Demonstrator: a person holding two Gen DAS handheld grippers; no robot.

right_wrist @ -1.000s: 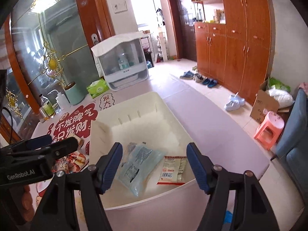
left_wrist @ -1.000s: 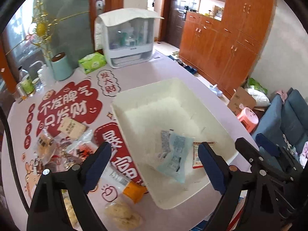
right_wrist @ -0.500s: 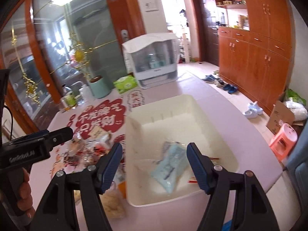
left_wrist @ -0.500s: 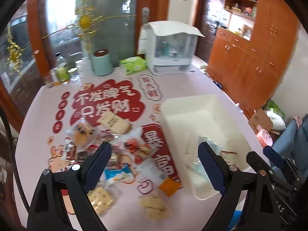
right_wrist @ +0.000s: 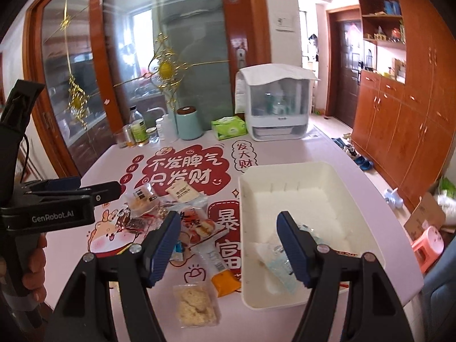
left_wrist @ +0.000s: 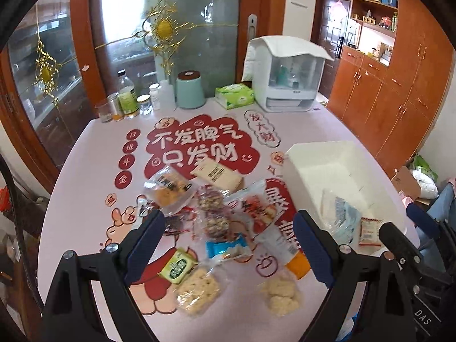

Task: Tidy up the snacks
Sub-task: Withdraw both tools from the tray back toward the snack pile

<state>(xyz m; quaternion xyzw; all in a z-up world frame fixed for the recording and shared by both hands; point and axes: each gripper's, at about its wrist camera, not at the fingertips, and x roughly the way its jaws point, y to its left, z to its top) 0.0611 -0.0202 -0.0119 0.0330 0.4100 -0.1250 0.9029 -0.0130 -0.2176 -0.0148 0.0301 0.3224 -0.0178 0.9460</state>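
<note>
While your left gripper (left_wrist: pixel 228 243) hangs spread wide and empty above the loose snacks (left_wrist: pixel 216 222), your right gripper (right_wrist: pixel 228 245) gapes empty beside the white bin (right_wrist: pixel 336 171).

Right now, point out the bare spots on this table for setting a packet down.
Free: the far half of the white bin, and the table between the jars and the snack pile. Crowded: the pile itself, left of the bin.
</note>
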